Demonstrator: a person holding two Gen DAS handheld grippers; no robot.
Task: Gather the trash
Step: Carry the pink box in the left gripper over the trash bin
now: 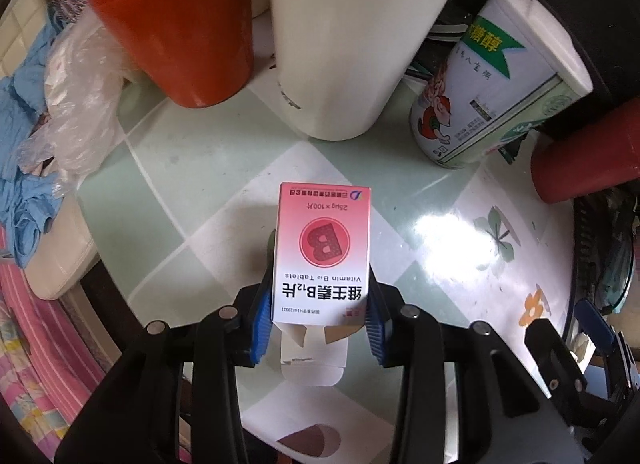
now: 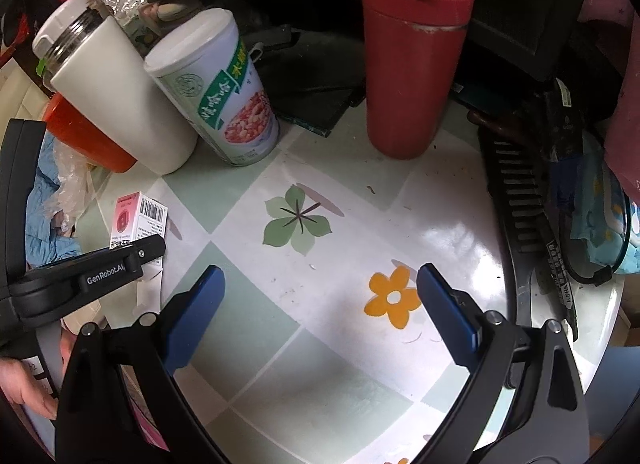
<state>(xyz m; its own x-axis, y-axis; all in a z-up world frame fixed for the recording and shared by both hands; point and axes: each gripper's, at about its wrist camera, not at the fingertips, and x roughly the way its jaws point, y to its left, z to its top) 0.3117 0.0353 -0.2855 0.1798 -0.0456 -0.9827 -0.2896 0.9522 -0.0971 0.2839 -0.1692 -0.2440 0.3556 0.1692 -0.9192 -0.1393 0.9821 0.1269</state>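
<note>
The box (image 1: 322, 252) is sitting in my left gripper (image 1: 318, 328), pads pinching its two sides, long axis running out toward 12 o'clock over the table (image 1: 440, 232). My right gripper (image 2: 320, 316) is hanging spread and empty; from it the box lies at 10 o'clock.

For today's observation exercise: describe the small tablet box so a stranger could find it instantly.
Start at the round table with the flower-patterned top. Near its edge, in front of the white flask, the left gripper clamps a small box. It alone is pink, with a red circled B.
</note>
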